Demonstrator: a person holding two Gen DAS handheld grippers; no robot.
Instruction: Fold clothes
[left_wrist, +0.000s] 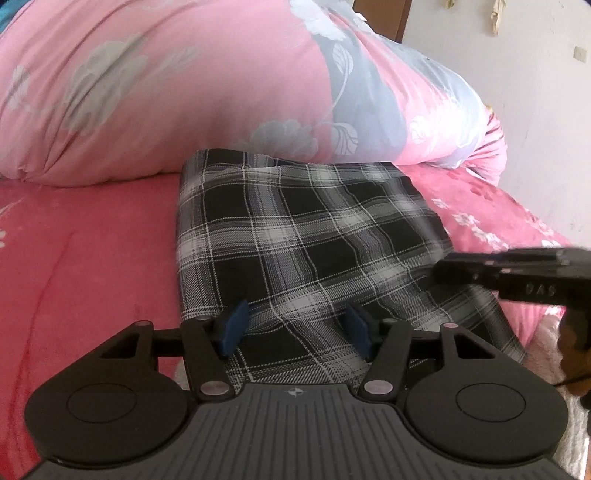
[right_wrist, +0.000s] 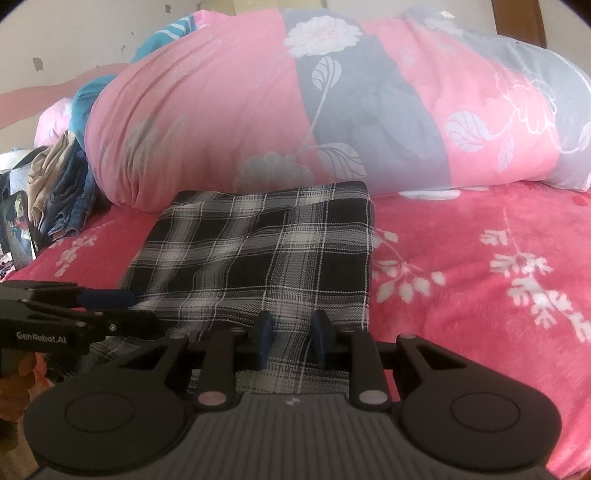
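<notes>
Left wrist: plaid garment near edge hidden under jaws.

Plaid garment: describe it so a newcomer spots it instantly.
On the red floral bedspread, just in front of the big pink-and-grey quilt roll, lies the plaid garment, folded into a rectangle. It is the only black-and-white checked fabric; everything around it is pink or floral.

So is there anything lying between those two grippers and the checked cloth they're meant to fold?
Nothing visible does. The left gripper and the right gripper both sit right over the near edge of the plaid garment, with only its fabric between their open fingers. The big floral duvet lies behind the garment, touching its far edge.
</notes>
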